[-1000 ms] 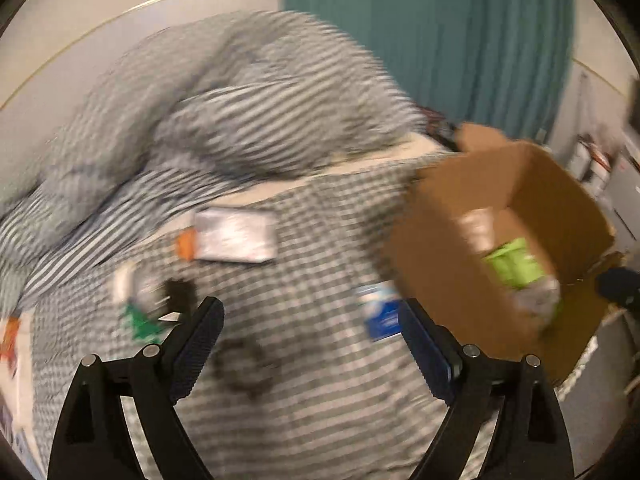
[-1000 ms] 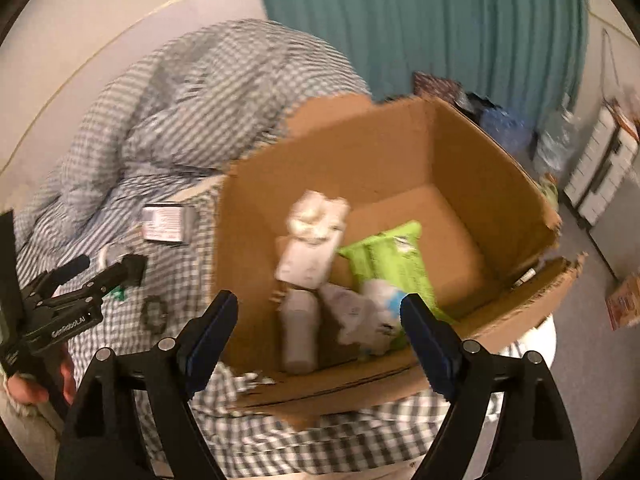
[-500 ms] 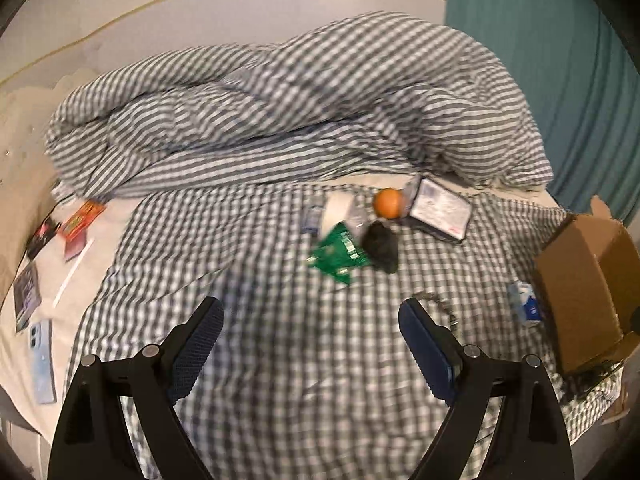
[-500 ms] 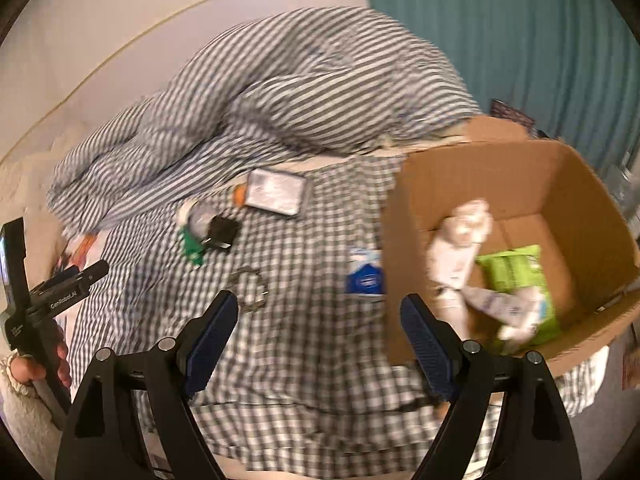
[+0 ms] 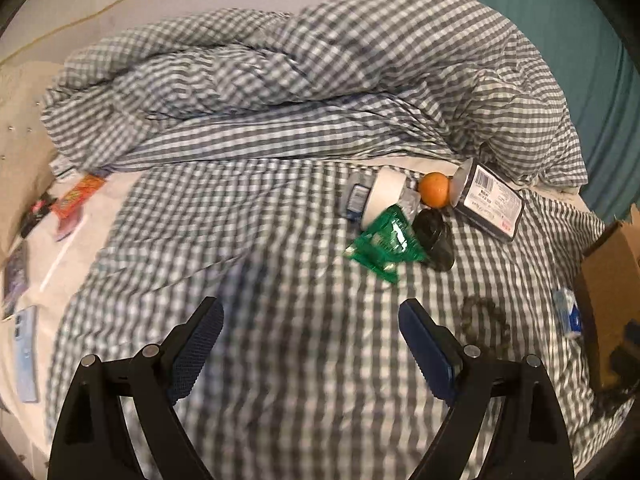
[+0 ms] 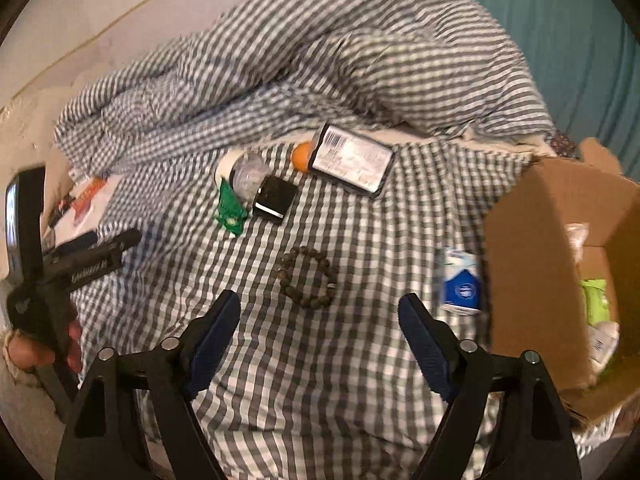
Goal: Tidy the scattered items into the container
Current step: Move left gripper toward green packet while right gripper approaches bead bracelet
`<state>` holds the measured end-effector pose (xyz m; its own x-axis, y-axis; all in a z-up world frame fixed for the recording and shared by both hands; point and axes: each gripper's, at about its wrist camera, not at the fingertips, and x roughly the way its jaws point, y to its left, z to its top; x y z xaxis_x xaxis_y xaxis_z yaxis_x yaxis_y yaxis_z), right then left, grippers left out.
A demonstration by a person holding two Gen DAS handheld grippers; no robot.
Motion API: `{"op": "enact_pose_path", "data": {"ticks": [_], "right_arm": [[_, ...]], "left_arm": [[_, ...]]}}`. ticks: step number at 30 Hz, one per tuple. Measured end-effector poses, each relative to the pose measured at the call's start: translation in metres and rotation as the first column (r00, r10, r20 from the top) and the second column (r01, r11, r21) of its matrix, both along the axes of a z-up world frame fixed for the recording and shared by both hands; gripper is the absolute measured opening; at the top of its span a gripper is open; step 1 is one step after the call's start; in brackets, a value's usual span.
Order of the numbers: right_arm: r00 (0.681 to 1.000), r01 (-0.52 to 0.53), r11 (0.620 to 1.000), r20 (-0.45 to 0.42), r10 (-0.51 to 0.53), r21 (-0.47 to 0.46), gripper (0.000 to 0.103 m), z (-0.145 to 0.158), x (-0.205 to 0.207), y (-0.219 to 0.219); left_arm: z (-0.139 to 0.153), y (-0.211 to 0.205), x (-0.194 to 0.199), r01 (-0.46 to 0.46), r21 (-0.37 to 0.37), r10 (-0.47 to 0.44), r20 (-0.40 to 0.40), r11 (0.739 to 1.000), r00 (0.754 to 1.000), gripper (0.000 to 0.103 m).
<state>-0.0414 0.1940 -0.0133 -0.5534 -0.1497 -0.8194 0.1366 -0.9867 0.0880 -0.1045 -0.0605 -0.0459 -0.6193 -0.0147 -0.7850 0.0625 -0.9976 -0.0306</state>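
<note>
A cardboard box (image 6: 532, 264) stands at the bed's right edge with a green pack (image 6: 596, 300) inside; it also shows in the left wrist view (image 5: 608, 300). Scattered on the checked sheet: a bead bracelet (image 6: 307, 277), a blue-white packet (image 6: 460, 284), a black case (image 6: 276, 197), a green sachet (image 5: 386, 245), an orange (image 5: 434, 195), a labelled dark tin (image 5: 490, 202) and a white tape roll (image 5: 380, 196). My right gripper (image 6: 320, 320) is open and empty just before the bracelet. My left gripper (image 5: 310, 332) is open and empty over bare sheet.
A bunched checked duvet (image 5: 300, 80) fills the back of the bed. Small packets (image 5: 76, 196) and a phone (image 5: 24, 354) lie on the white sheet at left. A teal curtain (image 5: 580, 40) hangs at the right.
Both grippers swung left, away from the box, over the scattered items. The right gripper now faces the bracelet instead of the box's inside. Both stayed open.
</note>
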Motion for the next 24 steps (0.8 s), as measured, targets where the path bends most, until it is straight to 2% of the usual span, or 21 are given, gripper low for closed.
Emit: {"op": "enact_pose_path", "data": {"ticks": [5,9,15,21,24], "right_arm": [[0.997,-0.016,1.000,0.072,0.014,0.020,0.079,-0.038,-0.034,-0.012],[0.991,-0.026,1.000,0.130,0.023,0.018,0.079,-0.067,-0.059,-0.019],[0.979,-0.059,0.997,0.199,0.050,0.039,0.079,-0.108,-0.083,-0.033],[0.973,-0.058,0.997,0.227,0.045,0.050,0.079,-0.130,-0.096,-0.033],[0.970,-0.056,0.997,0.237,0.043,0.050,0.079,-0.138,-0.100,-0.033]], "left_arm": [[-0.031,0.028,-0.040,0.055,-0.029,-0.055,0.012,0.998,0.998,0.092],[-0.060,0.048,-0.068,0.094,-0.085,-0.090,0.051,0.992,0.995,0.092],[-0.092,0.053,-0.091,0.109,-0.062,-0.103,0.091,0.992,0.991,0.092],[-0.111,0.052,-0.106,0.098,-0.044,-0.092,0.124,0.994,0.988,0.092],[-0.119,0.056,-0.112,0.102,-0.060,-0.093,0.126,0.993,0.988,0.092]]}}
